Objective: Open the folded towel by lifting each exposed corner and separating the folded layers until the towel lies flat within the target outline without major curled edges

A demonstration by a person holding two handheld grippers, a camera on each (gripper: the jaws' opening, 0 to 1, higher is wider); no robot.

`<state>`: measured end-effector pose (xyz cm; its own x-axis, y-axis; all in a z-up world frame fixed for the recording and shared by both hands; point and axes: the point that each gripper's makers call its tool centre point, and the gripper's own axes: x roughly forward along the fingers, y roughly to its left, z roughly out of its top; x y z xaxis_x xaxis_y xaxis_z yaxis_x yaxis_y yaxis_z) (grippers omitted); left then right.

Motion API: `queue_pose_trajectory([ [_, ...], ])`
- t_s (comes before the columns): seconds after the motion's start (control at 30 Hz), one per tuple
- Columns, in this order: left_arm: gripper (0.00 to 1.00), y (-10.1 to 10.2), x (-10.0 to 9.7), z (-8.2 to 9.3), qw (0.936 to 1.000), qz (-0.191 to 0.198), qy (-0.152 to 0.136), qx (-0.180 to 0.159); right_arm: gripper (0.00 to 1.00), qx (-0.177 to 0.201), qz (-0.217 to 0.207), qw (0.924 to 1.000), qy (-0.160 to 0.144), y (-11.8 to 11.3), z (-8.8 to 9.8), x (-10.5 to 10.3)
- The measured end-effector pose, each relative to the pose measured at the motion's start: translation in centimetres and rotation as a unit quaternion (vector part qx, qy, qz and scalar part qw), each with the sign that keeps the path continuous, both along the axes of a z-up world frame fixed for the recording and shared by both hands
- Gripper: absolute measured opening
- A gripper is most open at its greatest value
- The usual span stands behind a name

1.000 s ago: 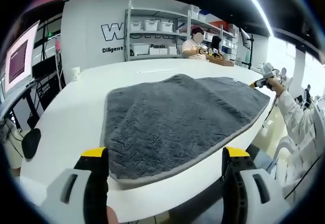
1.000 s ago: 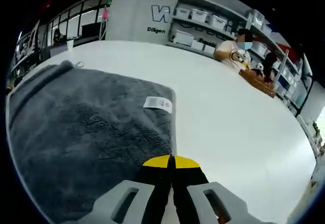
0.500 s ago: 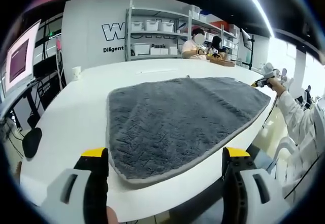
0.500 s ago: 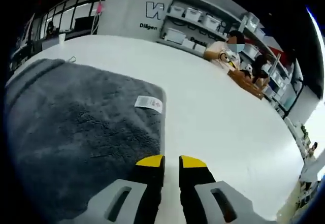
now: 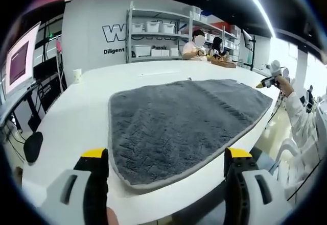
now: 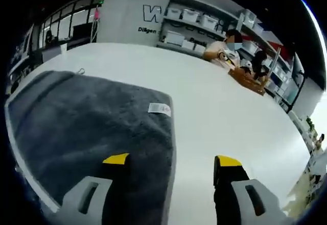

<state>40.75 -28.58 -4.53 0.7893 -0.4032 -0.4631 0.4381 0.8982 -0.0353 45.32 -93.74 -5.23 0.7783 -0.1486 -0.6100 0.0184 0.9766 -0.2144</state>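
Left gripper view: white table, long and curved. Grey towel lies spread on it, one layer showing, near edge close to the table's near rim. Far left on the table, a white cup. Left of the table, a monitor with a purple screen, and a black chair below it. Far wall carries a shelf rack with white bins. Two people sit at the far end beside a wooden tray. At the right edge, a white sleeve reaches toward the towel's right corner, holding the right gripper just off that corner. Nothing stands on the towel.

Left gripper: jaws spread wide, yellow tips apart, nothing between them. It hangs off the table's near rim, the towel's near edge just beyond the tips, not touching.

Right gripper view: the towel covers the left half of the table; a white label lies near its far right corner. Right side of the table bare. Shelf rack and a seated person far off; windows at far left.

Right gripper: jaws released, wide apart, holding nothing. The left jaw sits over the towel, the right jaw over bare table, and the towel's right edge runs between them. Whether the tips touch the cloth I cannot tell.
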Motion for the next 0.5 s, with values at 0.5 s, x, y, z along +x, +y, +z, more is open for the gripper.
queue_pose_trajectory([
  [0.5,0.99,-0.1,3.1,0.7,0.9999,-0.006,-0.008,-0.007,0.99,0.048,0.094,0.9936,0.039,7.2,-1.1,-4.1],
])
